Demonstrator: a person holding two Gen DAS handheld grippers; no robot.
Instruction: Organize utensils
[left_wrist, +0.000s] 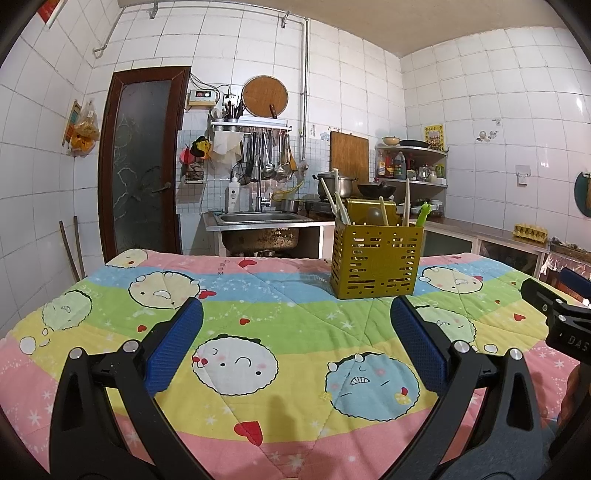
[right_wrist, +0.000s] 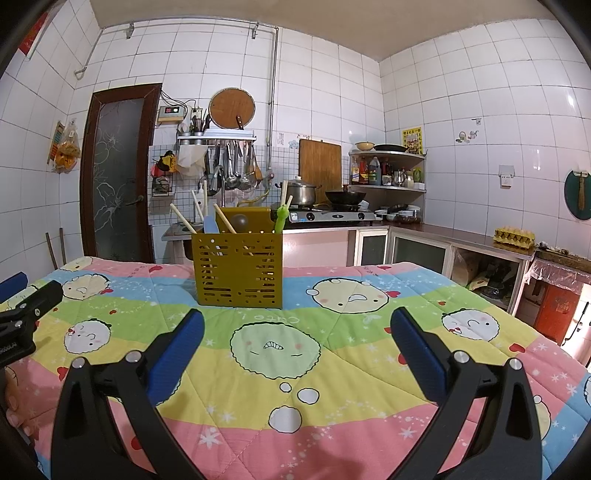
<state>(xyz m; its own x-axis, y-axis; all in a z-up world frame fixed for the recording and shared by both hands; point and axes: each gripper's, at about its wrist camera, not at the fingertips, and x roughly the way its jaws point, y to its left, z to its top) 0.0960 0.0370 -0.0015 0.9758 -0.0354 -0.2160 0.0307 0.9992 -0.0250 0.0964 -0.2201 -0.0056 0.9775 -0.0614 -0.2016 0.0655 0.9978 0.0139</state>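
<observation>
Both grippers, left (left_wrist: 295, 339) and right (right_wrist: 295, 350), spread wide and empty, hovering over the table (left_wrist: 280, 310) short of the caddy (left_wrist: 376, 264). Utensils stand in the caddy (chopsticks (left_wrist: 341, 208) lean loosely). Risk: the light caddy could tip if a gripper snags a leaning stick.

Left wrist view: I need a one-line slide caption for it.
Open left gripper hovers over the cartoon quilt, facing a yellow utensil caddy already holding chopsticks.
</observation>
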